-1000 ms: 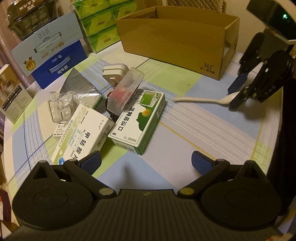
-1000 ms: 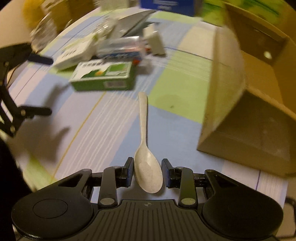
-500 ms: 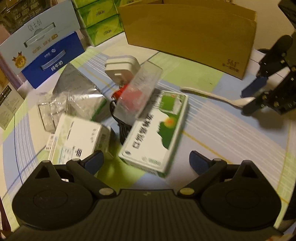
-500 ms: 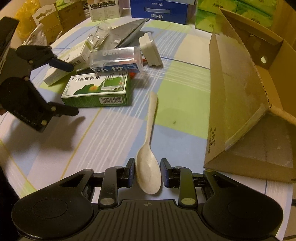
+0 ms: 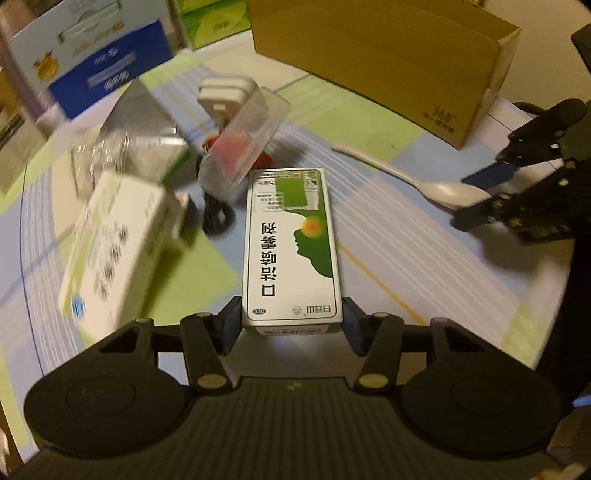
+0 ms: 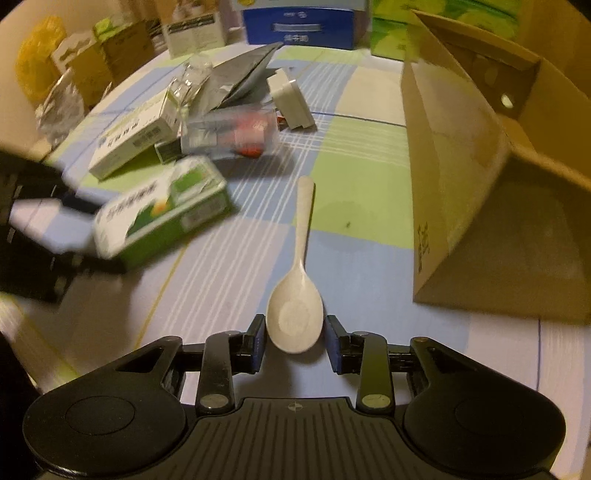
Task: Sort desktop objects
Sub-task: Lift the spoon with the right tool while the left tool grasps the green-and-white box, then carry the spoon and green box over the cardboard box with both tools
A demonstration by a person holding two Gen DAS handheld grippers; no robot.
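left gripper (image 5: 291, 323): its jaws have just been closing and now press on both long sides of the near end of the green and white medicine box (image 5: 290, 245), gripping it.
medicine box: lies lengthwise straight out from the left gripper, printed face up, its far end touching a clear plastic case (image 5: 245, 142); from the right wrist view it looks tipped up at its near end, though blur makes this hard to judge.
right gripper (image 6: 294, 338): its jaws have just been opening a little; the pads stand just beside the bowl of the white spoon (image 6: 297, 295) with a thin gap on each side, so they are apart and not gripping.
spoon: lies flat on the tablecloth (image 6: 354, 206), bowl between the right gripper's fingers, handle pointing away toward the clutter, beside the cardboard box.
cardboard box (image 6: 495, 166): open-topped, brown, standing on the table to the right of the spoon, apart from it.
clutter: behind the medicine box sit the clear case with something red inside, a white plug adapter (image 5: 227, 92), a silver foil pouch (image 5: 144, 122) and a second white medicine box (image 5: 114, 243), blurred.
table edge: a blue and white carton (image 5: 92, 55) and green tissue packs (image 6: 439, 22) line the far side.
tablecloth: pale blue and green checks with thin stripes.
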